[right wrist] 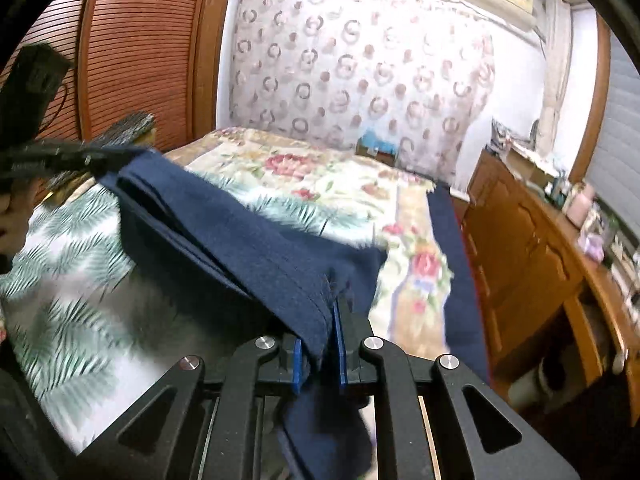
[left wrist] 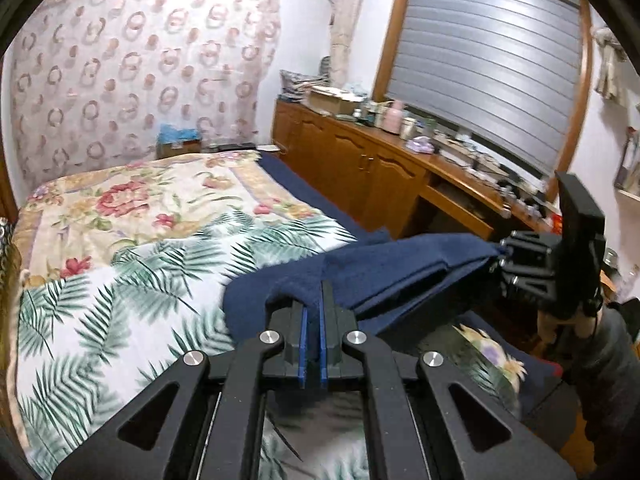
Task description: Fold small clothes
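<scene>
A navy blue garment [left wrist: 400, 264] hangs folded in layers above the bed, stretched between both grippers. My left gripper [left wrist: 314, 296] is shut on one end, with cloth draped over its fingertips. My right gripper [left wrist: 500, 254] holds the other end at the right. In the right wrist view, my right gripper [right wrist: 325, 308] is shut on the navy garment [right wrist: 240, 232], and fabric hangs down between its blue pads. The left gripper [right wrist: 108, 158] grips the far corner at the upper left.
A bed with a palm-leaf and floral cover [left wrist: 160, 240] lies below the garment. Wooden cabinets [left wrist: 360, 168] with a cluttered top run along the right. A slatted wooden wardrobe [right wrist: 140, 48] stands at the left. A person's dark sleeve [left wrist: 608, 352] shows at the right.
</scene>
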The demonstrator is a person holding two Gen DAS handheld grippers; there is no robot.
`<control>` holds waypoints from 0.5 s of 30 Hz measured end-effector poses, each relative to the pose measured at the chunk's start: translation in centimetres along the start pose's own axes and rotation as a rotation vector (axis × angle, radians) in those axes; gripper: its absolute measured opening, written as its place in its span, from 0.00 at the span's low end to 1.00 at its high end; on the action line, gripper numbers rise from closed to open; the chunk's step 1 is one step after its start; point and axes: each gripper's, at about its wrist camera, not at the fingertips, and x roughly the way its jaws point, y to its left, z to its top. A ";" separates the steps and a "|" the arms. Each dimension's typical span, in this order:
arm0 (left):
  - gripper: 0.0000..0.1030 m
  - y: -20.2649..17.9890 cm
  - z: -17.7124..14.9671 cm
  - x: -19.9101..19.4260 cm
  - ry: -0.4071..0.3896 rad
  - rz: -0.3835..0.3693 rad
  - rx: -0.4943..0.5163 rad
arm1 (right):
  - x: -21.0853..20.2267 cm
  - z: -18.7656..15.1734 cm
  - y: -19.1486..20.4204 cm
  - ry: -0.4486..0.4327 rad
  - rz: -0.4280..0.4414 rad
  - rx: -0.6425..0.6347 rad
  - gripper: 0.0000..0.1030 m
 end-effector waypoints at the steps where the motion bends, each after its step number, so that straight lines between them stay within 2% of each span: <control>1: 0.05 0.4 0.2 0.6 0.008 0.010 -0.002 | 1.1 0.5 -0.3 0.013 0.009 0.004 0.12; 7: 0.05 2.6 1.2 5.2 0.077 0.030 -0.034 | 8.1 2.6 -2.9 0.099 0.044 0.081 0.13; 8: 0.05 3.0 1.2 5.7 0.088 0.030 -0.038 | 8.8 3.0 -2.9 0.104 0.051 0.087 0.15; 9: 0.09 3.3 1.1 6.2 0.100 0.029 -0.041 | 9.3 3.4 -3.2 0.110 0.052 0.091 0.18; 10: 0.13 3.4 1.1 6.5 0.110 0.023 -0.040 | 9.3 3.9 -3.3 0.114 0.042 0.094 0.26; 11: 0.22 3.6 1.1 6.7 0.116 0.022 -0.036 | 10.4 4.7 -3.8 0.116 0.028 0.098 0.34; 12: 0.33 3.7 1.1 6.9 0.116 0.029 -0.032 | 10.8 5.3 -4.2 0.114 0.018 0.104 0.37; 14: 0.48 3.7 1.3 6.7 0.103 0.024 -0.027 | 10.9 6.1 -4.0 0.107 -0.004 0.110 0.44; 15: 0.49 3.8 1.4 6.6 0.094 0.016 -0.027 | 11.2 6.3 -3.7 0.106 -0.020 0.111 0.45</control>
